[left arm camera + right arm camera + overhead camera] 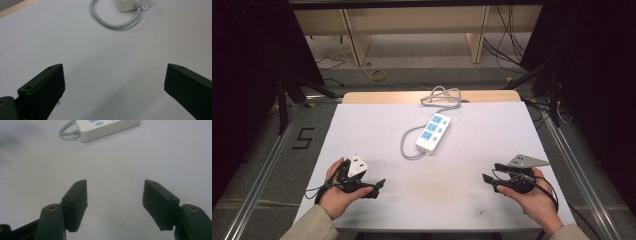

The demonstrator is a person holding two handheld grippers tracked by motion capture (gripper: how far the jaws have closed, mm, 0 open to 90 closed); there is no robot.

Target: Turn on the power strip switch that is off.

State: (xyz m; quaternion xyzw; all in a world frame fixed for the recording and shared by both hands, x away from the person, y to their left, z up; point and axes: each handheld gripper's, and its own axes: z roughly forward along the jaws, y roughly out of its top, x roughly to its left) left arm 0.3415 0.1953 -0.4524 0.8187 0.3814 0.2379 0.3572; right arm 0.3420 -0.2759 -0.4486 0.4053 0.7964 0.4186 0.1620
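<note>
Fingers (45, 87) of the left gripper (371, 187) and right gripper (490, 172) are held released and empty at the bench (362, 125) near edge, pointed toward the power strip (433, 132) lying mid-bench, apparently readied for a reach.

power strip (131, 5): ahead of my left fingers, cut by the top edge; just one white end and its grey cord (112, 22) loop show.
power strip, right gripper view: top edge slices it, sockets out of frame.
my right gripper (115, 197): jaw roots run off the bottom.
socket markings (433, 131): too small to read.
cord's far end: coils past the table (362, 125) edge, plug not made out.
</note>
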